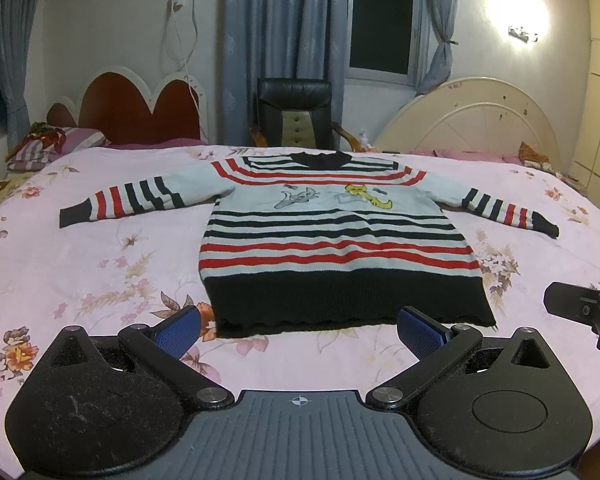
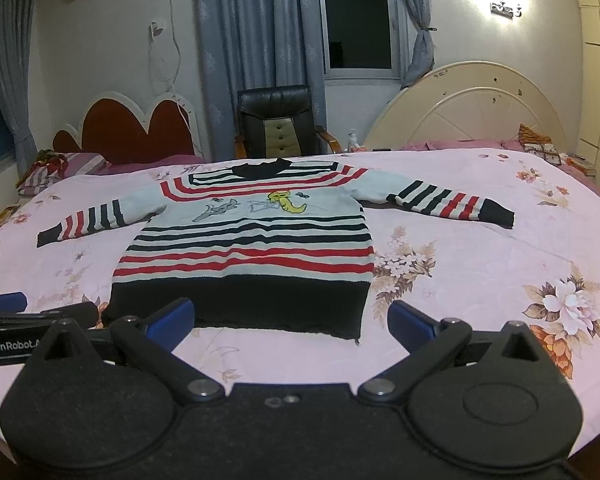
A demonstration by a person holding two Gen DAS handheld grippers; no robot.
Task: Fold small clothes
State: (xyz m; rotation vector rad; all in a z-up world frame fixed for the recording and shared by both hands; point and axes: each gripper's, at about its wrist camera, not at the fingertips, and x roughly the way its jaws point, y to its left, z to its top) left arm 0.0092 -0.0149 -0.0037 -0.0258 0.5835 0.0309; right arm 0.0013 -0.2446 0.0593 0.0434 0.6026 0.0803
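A small striped sweater [image 1: 332, 240] lies flat and face up on the bed, sleeves spread to both sides, black hem nearest me. It has red, black and pale stripes and cartoon figures on the chest. It also shows in the right wrist view [image 2: 248, 248]. My left gripper [image 1: 300, 330] is open and empty, just short of the hem. My right gripper [image 2: 292, 320] is open and empty, in front of the hem's right part. The right gripper's edge shows at the right of the left wrist view [image 1: 584, 312].
The bed has a pink floral sheet [image 1: 80, 272]. Behind it stand a red heart-shaped headboard [image 1: 140, 108], a black office chair [image 1: 294, 112] and a cream round headboard [image 1: 472, 120]. A striped pillow [image 1: 48, 148] lies at the far left.
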